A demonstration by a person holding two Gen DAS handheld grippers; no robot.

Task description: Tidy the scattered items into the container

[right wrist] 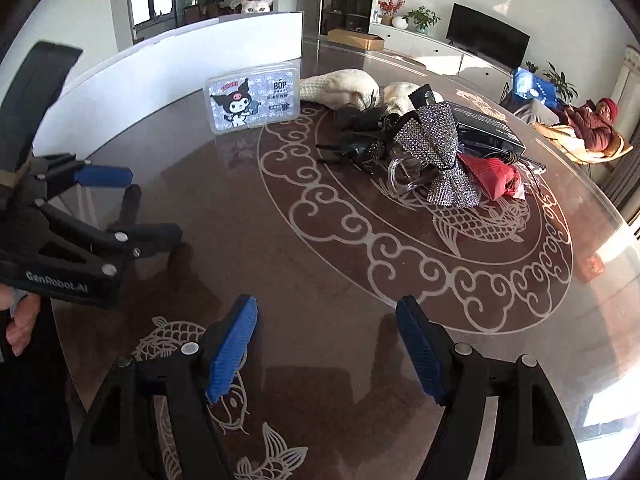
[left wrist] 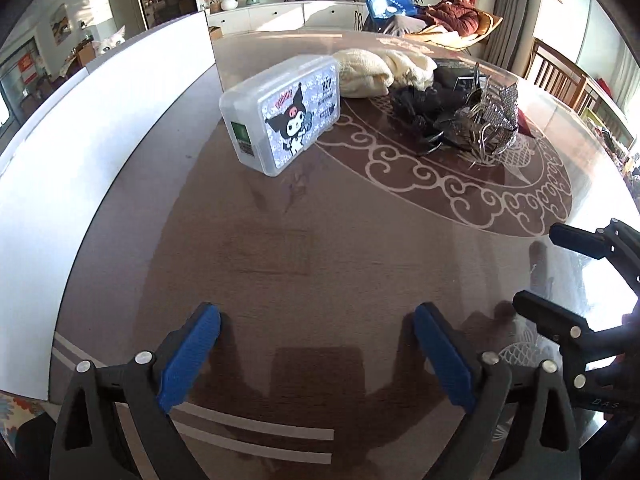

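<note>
Left wrist view: left gripper (left wrist: 316,344) jaws apart, empty; lidded cartoon-print plastic box (left wrist: 282,114) closed on glass table (left wrist: 320,248).

Right wrist view: right gripper (right wrist: 326,344) jaws apart, empty; rhinestone bow (right wrist: 436,140) and black hair clips (right wrist: 352,148) piled outside. Nothing stowed yet.

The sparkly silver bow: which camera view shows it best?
The right wrist view shows the sparkly silver bow best: it faces the camera, with both loops and the knot visible on top of the pile. In the left wrist view the bow is seen edge-on and partly hidden among dark items.
</note>
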